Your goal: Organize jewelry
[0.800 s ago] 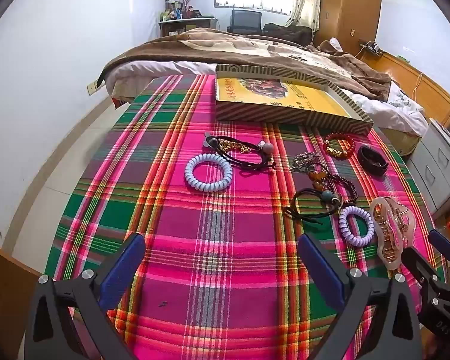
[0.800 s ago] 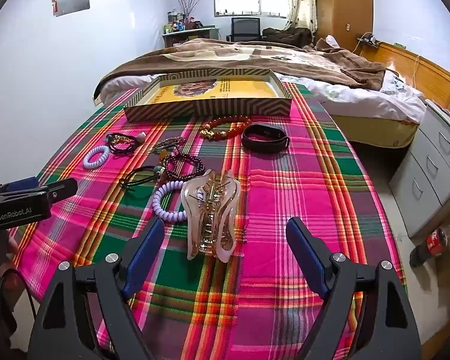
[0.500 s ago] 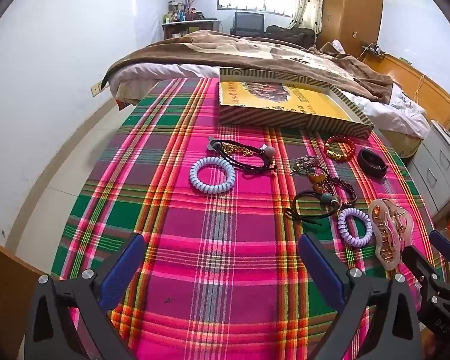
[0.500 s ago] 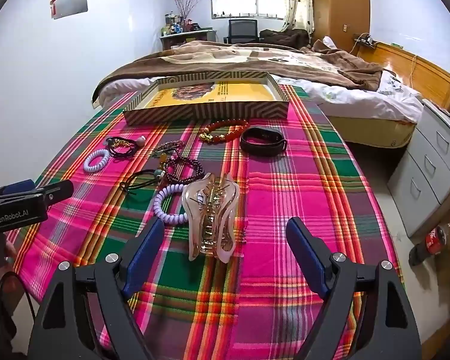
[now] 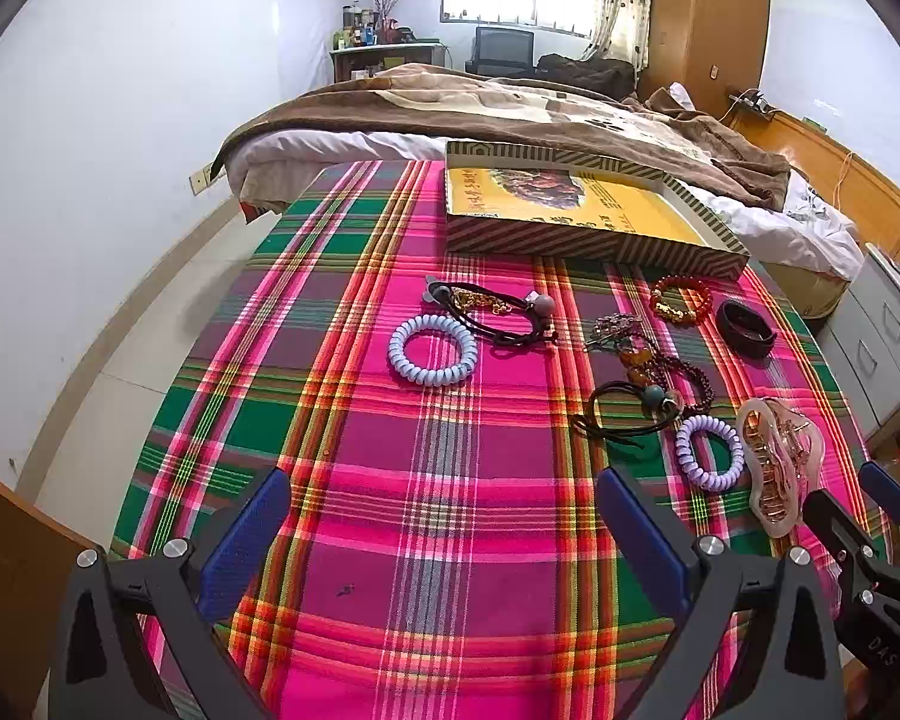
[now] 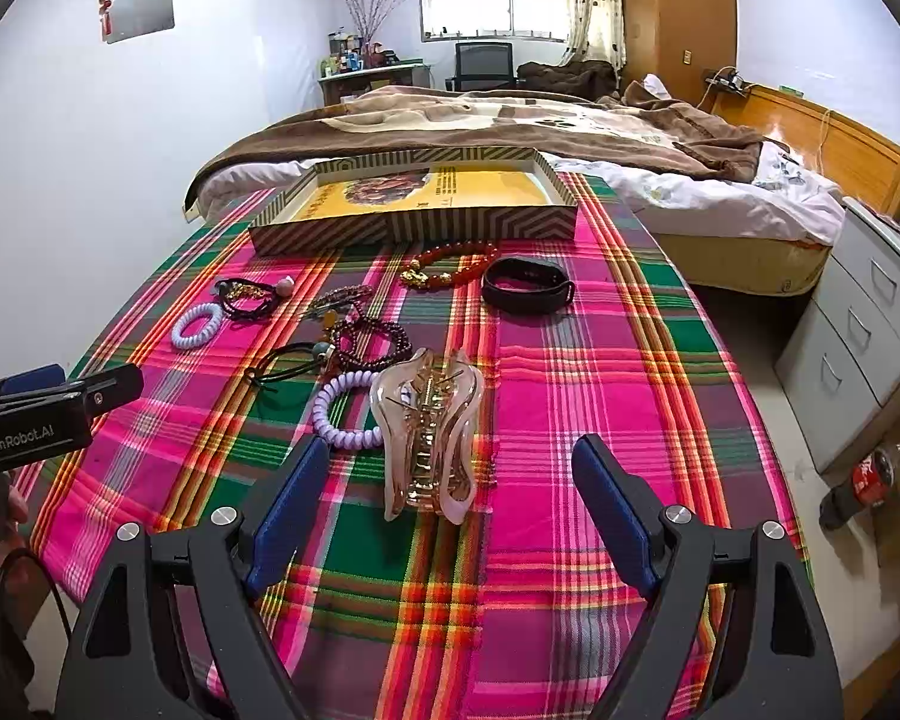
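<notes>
Jewelry lies on a plaid tablecloth (image 5: 390, 480). A pale blue coil tie (image 5: 433, 348), a black cord bracelet (image 5: 498, 312), a purple coil tie (image 5: 708, 450), a pink hair claw (image 6: 429, 432), a red bead bracelet (image 6: 456, 264) and a black band (image 6: 528, 285) lie spread out. A striped box (image 6: 414, 222) with a yellow inside stands at the far edge. My left gripper (image 5: 444, 534) is open and empty over bare cloth. My right gripper (image 6: 450, 504) is open, the hair claw just ahead between its fingers.
A bed with a brown blanket (image 5: 510, 108) lies beyond the table. Grey drawers (image 6: 870, 330) stand at the right, with a cola bottle (image 6: 864, 480) on the floor. A white wall (image 5: 90, 180) runs along the left.
Both grippers have drawn back and risen slightly, so the jewelry sits a little farther away. Both stay open. Nothing on the cloth has moved.
</notes>
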Demonstrator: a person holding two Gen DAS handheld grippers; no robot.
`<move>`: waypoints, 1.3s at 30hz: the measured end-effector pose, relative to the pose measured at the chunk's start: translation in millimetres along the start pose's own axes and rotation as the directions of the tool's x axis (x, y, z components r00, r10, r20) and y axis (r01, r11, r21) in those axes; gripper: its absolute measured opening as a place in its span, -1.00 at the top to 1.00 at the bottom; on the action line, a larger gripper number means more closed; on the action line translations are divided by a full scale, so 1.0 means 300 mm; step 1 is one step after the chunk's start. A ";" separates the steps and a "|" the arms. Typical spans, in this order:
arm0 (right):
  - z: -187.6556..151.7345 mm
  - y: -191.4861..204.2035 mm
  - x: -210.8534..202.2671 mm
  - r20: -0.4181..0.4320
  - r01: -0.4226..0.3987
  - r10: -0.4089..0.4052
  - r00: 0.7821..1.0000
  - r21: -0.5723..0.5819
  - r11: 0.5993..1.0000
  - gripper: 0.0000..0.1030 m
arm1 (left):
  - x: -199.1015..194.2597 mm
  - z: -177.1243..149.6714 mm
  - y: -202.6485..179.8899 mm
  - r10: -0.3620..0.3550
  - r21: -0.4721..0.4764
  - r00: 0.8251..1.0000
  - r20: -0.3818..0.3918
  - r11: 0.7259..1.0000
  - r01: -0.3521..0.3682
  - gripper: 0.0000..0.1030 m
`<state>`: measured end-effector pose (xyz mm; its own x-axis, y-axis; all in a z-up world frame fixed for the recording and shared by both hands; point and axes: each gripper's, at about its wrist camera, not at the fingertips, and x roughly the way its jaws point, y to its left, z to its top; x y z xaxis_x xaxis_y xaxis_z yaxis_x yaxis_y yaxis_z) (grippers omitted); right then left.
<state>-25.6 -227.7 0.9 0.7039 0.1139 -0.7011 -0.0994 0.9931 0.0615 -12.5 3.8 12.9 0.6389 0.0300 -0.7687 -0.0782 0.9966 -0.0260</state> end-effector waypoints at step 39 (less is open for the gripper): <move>0.007 -0.001 -0.011 0.018 0.005 -0.005 1.000 0.015 1.000 -0.62 | -0.029 0.002 -0.004 -0.025 -0.005 1.000 0.017 1.000 0.025 -0.99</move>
<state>-26.5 -228.4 4.6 0.7169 0.1096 -0.6886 -0.0857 0.9939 0.0689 -17.4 2.3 20.1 0.6532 0.0064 -0.7571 -0.0658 0.9967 -0.0483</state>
